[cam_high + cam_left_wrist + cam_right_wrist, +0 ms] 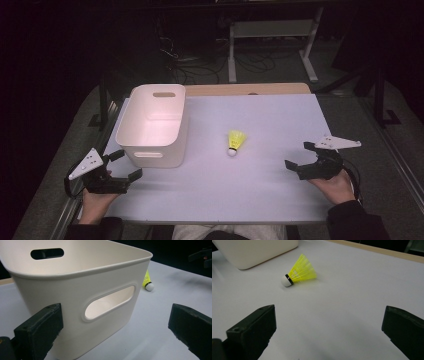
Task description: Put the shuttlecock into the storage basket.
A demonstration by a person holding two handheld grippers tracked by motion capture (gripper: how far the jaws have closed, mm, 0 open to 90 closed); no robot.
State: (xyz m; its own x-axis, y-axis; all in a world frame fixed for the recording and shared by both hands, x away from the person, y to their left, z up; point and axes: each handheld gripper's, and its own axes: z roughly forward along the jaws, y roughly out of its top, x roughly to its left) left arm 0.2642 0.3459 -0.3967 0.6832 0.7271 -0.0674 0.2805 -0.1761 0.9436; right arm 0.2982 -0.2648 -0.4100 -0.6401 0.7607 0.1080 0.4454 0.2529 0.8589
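Low, both hands level: left tool [125, 165], right tool [298, 155] gaping.

On the table [260, 195] the bin [154, 125] stands at the left, the shuttlecock [235, 142] lying on its side just right of it, apart. The left gripper [124, 165] sits before the bin's near wall; the right gripper [299, 156] lies right of the shuttlecock

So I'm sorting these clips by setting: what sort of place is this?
Probably a lab or workshop set up for recording, not a home. A white-topped table carries just a white bin and a yellow shuttlecock, and loose cables and a metal equipment frame stand on the dark floor behind.
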